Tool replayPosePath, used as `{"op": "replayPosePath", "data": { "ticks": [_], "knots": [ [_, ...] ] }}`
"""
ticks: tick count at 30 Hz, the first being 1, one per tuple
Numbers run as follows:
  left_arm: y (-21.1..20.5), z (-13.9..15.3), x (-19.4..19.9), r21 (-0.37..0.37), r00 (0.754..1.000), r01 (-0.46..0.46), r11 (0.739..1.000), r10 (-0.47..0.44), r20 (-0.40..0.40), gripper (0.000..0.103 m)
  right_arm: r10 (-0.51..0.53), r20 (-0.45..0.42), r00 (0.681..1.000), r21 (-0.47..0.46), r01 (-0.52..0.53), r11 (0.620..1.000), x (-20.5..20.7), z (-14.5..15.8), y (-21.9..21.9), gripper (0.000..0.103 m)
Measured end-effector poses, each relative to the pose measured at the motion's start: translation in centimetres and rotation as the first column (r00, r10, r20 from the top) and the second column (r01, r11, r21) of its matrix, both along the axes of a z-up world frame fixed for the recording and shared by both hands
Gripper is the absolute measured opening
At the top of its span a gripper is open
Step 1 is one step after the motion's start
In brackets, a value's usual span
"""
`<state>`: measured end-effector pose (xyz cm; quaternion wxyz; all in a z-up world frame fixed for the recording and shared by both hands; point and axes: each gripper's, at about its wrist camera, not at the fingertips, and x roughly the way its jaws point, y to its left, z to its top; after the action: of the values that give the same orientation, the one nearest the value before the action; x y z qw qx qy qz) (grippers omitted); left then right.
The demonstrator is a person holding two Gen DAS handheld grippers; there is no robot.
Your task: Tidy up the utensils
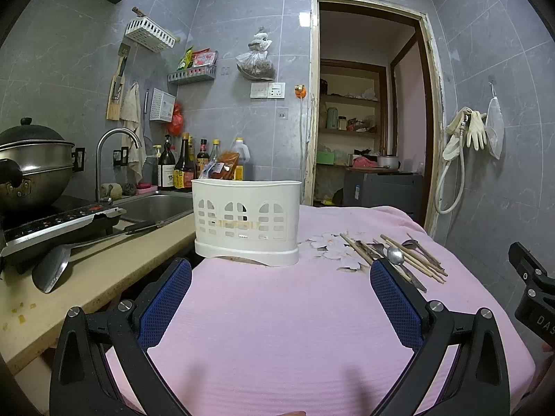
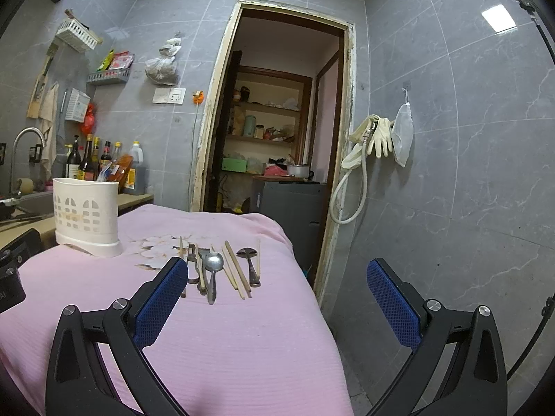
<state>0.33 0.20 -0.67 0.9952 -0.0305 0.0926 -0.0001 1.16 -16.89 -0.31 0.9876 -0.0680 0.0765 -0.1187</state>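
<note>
A white plastic utensil holder (image 1: 247, 220) (image 2: 86, 216) stands upright at the far left of a pink cloth-covered table (image 1: 277, 312) (image 2: 225, 329). To its right lie several loose utensils: wooden chopsticks (image 1: 412, 254) (image 2: 236, 268), a steel spoon (image 1: 395, 254) (image 2: 213, 265) and another dark spoon (image 2: 248, 254). My left gripper (image 1: 281, 270) is open, hovering over the cloth short of the holder. My right gripper (image 2: 277, 270) is open too, its left finger (image 2: 163, 291) just in front of the utensils. Nothing is held.
A counter on the left carries a spatula (image 1: 52, 270), an induction cooker (image 1: 59, 225) with a steel pot (image 1: 31, 166), a sink (image 1: 156, 204) and sauce bottles (image 1: 184, 166). An open doorway (image 2: 277, 121) lies behind the table. The table's right edge (image 2: 312, 287) drops to the floor.
</note>
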Motion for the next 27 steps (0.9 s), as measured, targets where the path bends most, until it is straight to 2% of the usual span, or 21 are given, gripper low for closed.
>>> {"op": "replayPosePath", "data": {
  "ticks": [27],
  "knots": [
    [-0.04,-0.11,0.15,-0.002,1.000,0.001,1.000,-0.001,-0.004,0.101,0.004,-0.007,1.000,-0.002,-0.004,1.000,-0.10,-0.42,0.74,0.103]
  ]
}}
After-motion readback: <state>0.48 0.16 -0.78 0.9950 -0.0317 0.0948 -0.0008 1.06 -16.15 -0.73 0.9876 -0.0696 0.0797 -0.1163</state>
